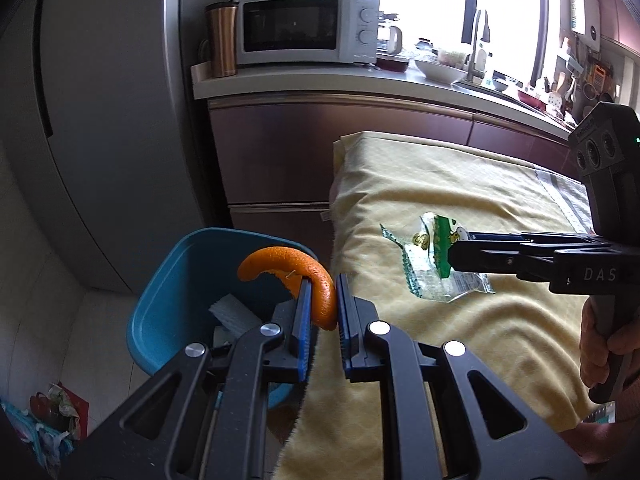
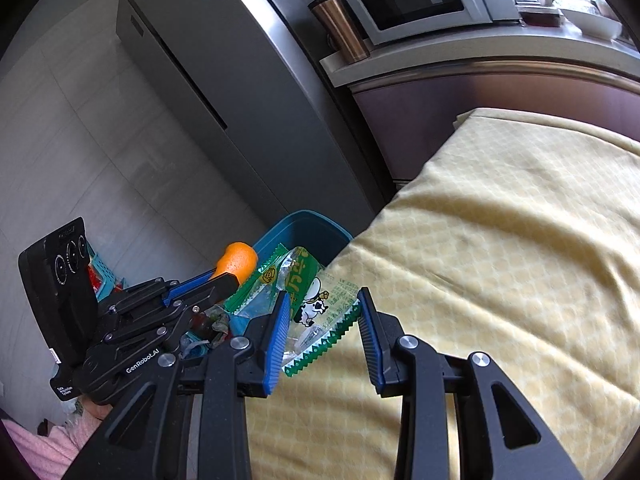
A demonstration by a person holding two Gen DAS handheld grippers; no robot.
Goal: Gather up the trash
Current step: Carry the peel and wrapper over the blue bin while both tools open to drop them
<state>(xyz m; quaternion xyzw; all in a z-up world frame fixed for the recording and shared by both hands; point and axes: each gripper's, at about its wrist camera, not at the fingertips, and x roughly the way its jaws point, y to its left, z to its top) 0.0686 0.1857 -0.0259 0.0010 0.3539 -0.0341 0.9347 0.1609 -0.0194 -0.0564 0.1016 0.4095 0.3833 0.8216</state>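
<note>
orange peel [image 1: 316, 280] curling between the blue pads of the left gripper [image 1: 323, 312], being pinched above the teal bin [image 1: 168, 300]. lying on the yellow tablecloth [image 1: 460, 320] near the table's edge, green-and-clear snack wrapper [image 2: 316, 308] sitting between the spread fingers of the right gripper [image 2: 322, 336], not being clamped. standing behind: fridge [image 1: 100, 120], microwave [image 1: 304, 26].

You see a shiny crinkly plastic wrapper [image 1: 438, 264] on soft yellow cloth [image 1: 460, 184], bumpy orange peel [image 1: 316, 276], and a smooth blue plastic bin [image 1: 176, 288].
</note>
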